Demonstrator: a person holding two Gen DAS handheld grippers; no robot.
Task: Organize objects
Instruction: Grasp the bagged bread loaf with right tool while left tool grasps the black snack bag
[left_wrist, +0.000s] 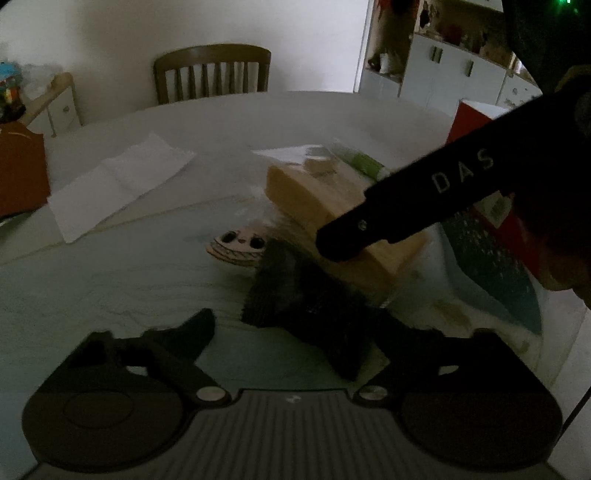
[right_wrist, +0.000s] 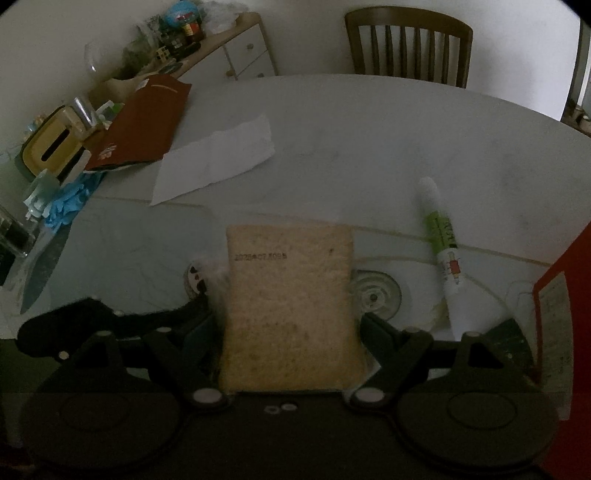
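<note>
Centrally, the right gripper (right_wrist: 291, 325) is clamped on a tan rectangular vacuum-sealed grain packet (right_wrist: 290, 310), held above the round white marble table (right_wrist: 369, 122). The left gripper (left_wrist: 295, 332) stands apart around a dark fuzzy object (left_wrist: 306, 306), pads not pressing. A green-and-white tube (right_wrist: 441, 243) lies nearby.

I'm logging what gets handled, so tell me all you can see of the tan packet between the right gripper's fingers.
The packet is a flat, tan, grainy-looking rectangular block, seemingly in clear wrap, with a dark printed date code near its top. The right gripper is shut on its lower sides, holding it tilted above the table. Nothing else visibly touches it.
</note>
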